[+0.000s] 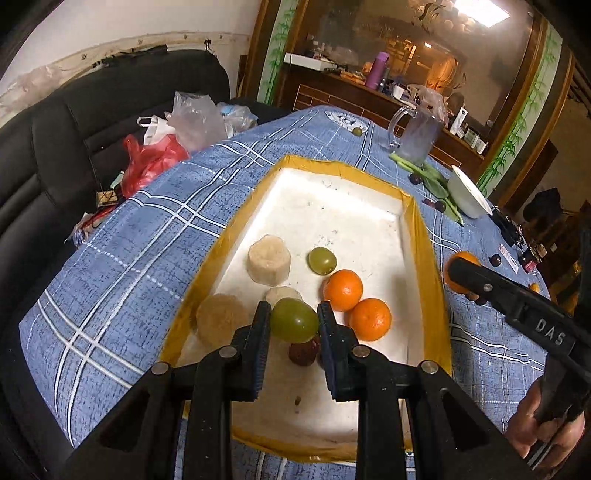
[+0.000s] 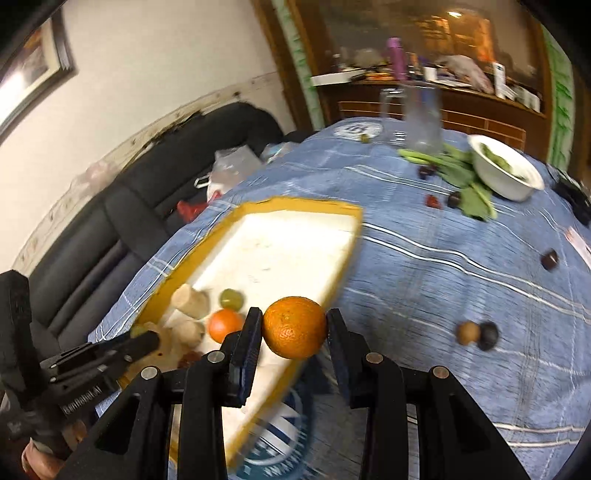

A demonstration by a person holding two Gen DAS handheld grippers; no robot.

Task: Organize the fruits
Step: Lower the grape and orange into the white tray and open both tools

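Left wrist, grape [image 1: 294,319] between tongs [image 1: 294,322]

Warm indoor light falls from overhead, a bright ceiling panel [image 1: 480,14] glaring in the glass cabinet front [image 1: 424,48], while the white tray floor [image 1: 351,221] looks nearly blown out and the dark sofa [image 1: 92,129] sinks into shadow. The left wrist view is fairly sharp, with short soft shadows under the fruit, whereas the right wrist view is smeared by motion blur, strongest along the tray rim [image 2: 343,258] and tablecloth [image 2: 443,258]. Both pictures bow strongly at the edges with black vignetted corners.
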